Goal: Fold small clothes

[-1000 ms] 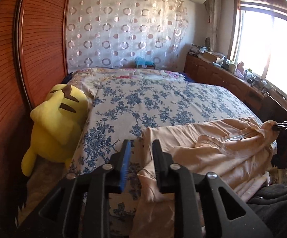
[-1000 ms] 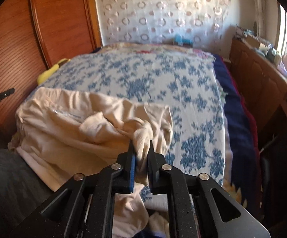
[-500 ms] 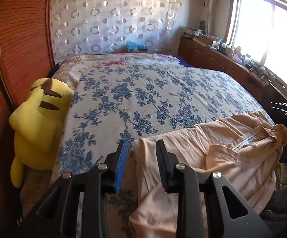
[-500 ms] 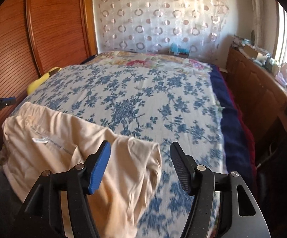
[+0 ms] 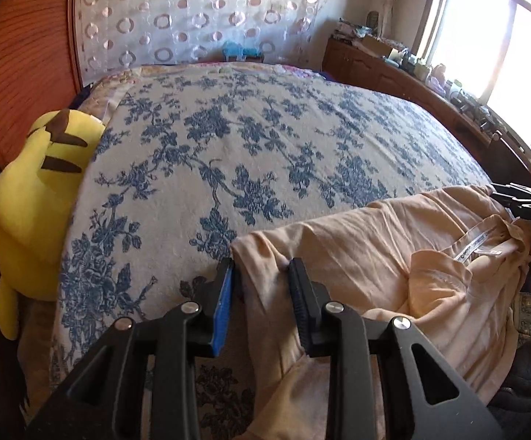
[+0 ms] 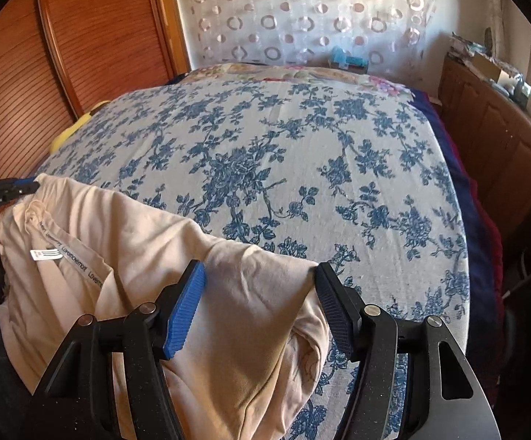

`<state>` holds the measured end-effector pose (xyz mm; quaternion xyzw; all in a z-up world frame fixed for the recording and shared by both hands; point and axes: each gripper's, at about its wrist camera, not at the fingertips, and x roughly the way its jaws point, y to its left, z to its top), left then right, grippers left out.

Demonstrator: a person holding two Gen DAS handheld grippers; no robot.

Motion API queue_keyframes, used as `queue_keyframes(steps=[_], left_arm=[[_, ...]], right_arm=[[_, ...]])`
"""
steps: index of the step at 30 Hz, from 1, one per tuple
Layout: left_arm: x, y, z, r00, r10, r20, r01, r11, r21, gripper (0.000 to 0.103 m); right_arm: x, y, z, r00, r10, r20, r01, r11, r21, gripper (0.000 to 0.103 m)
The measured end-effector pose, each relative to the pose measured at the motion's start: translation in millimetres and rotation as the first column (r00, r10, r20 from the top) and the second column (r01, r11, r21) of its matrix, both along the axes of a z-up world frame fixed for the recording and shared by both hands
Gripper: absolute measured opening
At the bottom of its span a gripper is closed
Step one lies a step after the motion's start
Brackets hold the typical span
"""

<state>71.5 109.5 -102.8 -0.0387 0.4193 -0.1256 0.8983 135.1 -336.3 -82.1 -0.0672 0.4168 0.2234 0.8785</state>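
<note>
A small peach garment (image 5: 357, 242) (image 6: 126, 227) with a white label (image 6: 45, 255) lies spread along the near edge of the bed and hangs over it. My left gripper (image 5: 261, 267) has its jaws narrowly apart around the garment's left corner. A dark gap shows beside the blue pad, so the pads do not press on the cloth. My right gripper (image 6: 260, 271) stands wide open over the garment's right corner, with cloth under and between the fingers but untouched by the pads. Each gripper shows at the edge of the other view: right gripper (image 5: 514, 198), left gripper (image 6: 12, 189).
The blue floral bedspread (image 5: 265, 146) stretches away beyond the garment. A yellow plush toy (image 5: 38, 190) is wedged between the bed and the wooden sliding doors (image 6: 93, 44) on the left. A cluttered wooden cabinet (image 6: 503, 139) runs along the right, under a bright window.
The right gripper let go of the bunched cloth and opened wide. Both grippers moved forward and lower over the bed. The garment now lies flatter. The left jaws opened slightly.
</note>
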Motion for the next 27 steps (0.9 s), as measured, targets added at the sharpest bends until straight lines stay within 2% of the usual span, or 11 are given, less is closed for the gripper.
queue_keyframes(steps=[5, 6, 7, 10, 11, 13, 14, 18, 21, 23, 27], left_arm=[[4, -2, 1, 1.000, -0.011, -0.007, 0.011, 1.000, 0.000, 0.029], [4, -1, 1, 1.000, -0.006, -0.004, 0.006, 1.000, -0.013, 0.025], [4, -1, 2, 1.000, -0.015, 0.004, 0.015, 0.999, -0.030, 0.010], [-4, -6, 11, 0.998, -0.040, 0.050, 0.042, 0.998, -0.041, 0.004], [-6, -7, 15, 0.997, -0.042, 0.062, 0.045, 0.998, -0.041, 0.004], [-15, -10, 27, 0.994, -0.048, 0.097, 0.052, 0.997, -0.048, 0.003], [-17, -10, 32, 0.993, -0.048, 0.109, 0.053, 0.997, -0.049, 0.003], [-43, -10, 69, 0.969, -0.013, 0.248, 0.030, 0.997, -0.064, 0.003], [-64, -12, 102, 0.942, -0.011, 0.337, 0.039, 0.996, -0.076, 0.003], [-71, -13, 122, 0.926, -0.016, 0.377, 0.050, 0.996, -0.080, 0.003], [-91, -10, 163, 0.882, -0.013, 0.470, 0.059, 0.995, -0.083, 0.003]], right_arm=[[4, 0, -5, 1.000, -0.008, -0.015, 0.008, 1.000, -0.012, 0.064], [4, 0, -7, 1.000, -0.007, -0.021, 0.007, 1.000, -0.014, 0.064], [5, 1, -9, 1.000, -0.005, -0.027, 0.005, 1.000, -0.015, 0.065], [2, 2, -10, 1.000, 0.000, -0.016, 0.000, 1.000, -0.020, 0.061], [1, 2, -10, 1.000, 0.003, -0.016, -0.003, 1.000, -0.016, 0.055], [-1, 1, -9, 1.000, 0.009, -0.021, -0.009, 1.000, -0.003, 0.030], [-3, 1, -9, 0.999, 0.022, -0.030, -0.022, 1.000, 0.011, 0.013], [-18, 8, -3, 0.998, 0.064, -0.008, -0.064, 0.997, 0.034, 0.010], [-36, 7, 26, 0.996, 0.047, 0.081, -0.053, 0.996, 0.073, 0.010], [-49, 3, 55, 0.988, 0.033, 0.153, -0.048, 0.994, 0.096, 0.009], [-77, 0, 114, 0.955, 0.032, 0.295, -0.062, 0.994, 0.094, 0.009]])
